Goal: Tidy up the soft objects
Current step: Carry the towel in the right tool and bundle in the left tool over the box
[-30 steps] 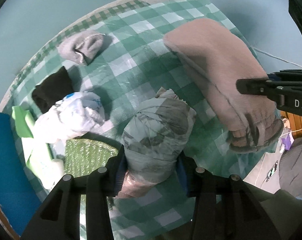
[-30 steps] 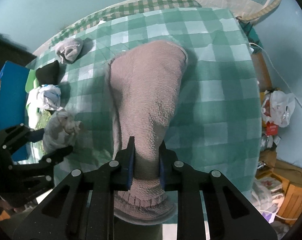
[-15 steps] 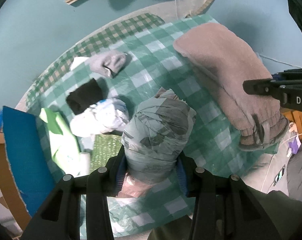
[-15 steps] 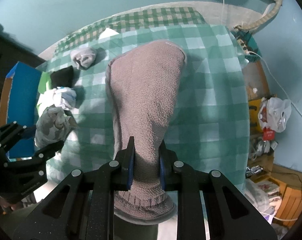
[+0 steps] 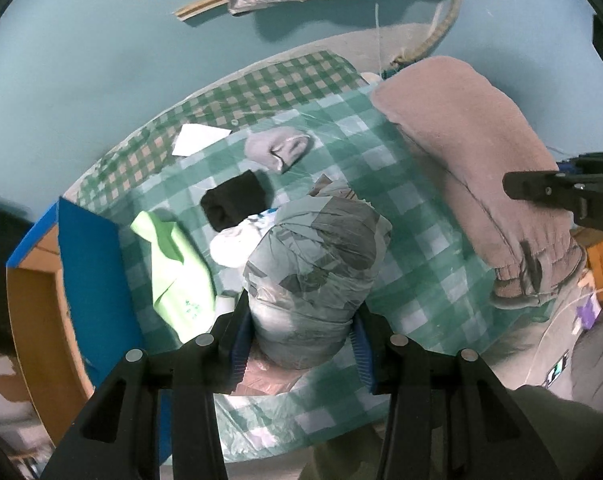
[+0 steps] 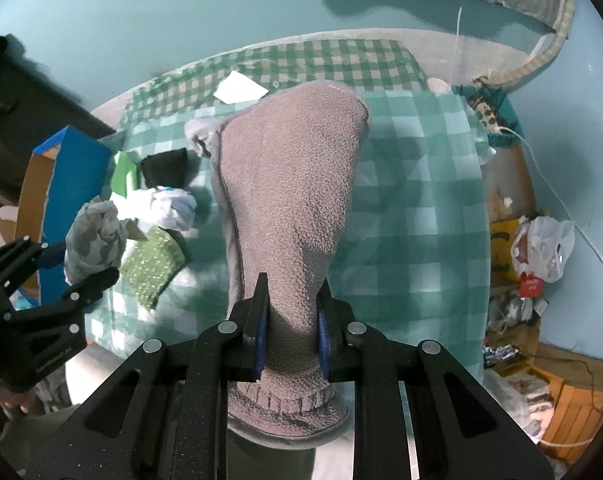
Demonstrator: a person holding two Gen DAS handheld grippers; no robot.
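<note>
The left gripper (image 5: 301, 332) is clamping the grey bundle (image 5: 317, 272), rising toward 12 o'clock; the right gripper (image 6: 291, 320) is pinching the brown sock (image 6: 293, 200).

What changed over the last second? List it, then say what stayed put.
Both grippers rose away from the green checked tablecloth, so more of the table and a blue cardboard box came into view. Unchanged: left gripper clamps the grey camouflage fabric bundle; right gripper clamps the pinkish-brown fleece garment. The small bundles lie as before.
</note>
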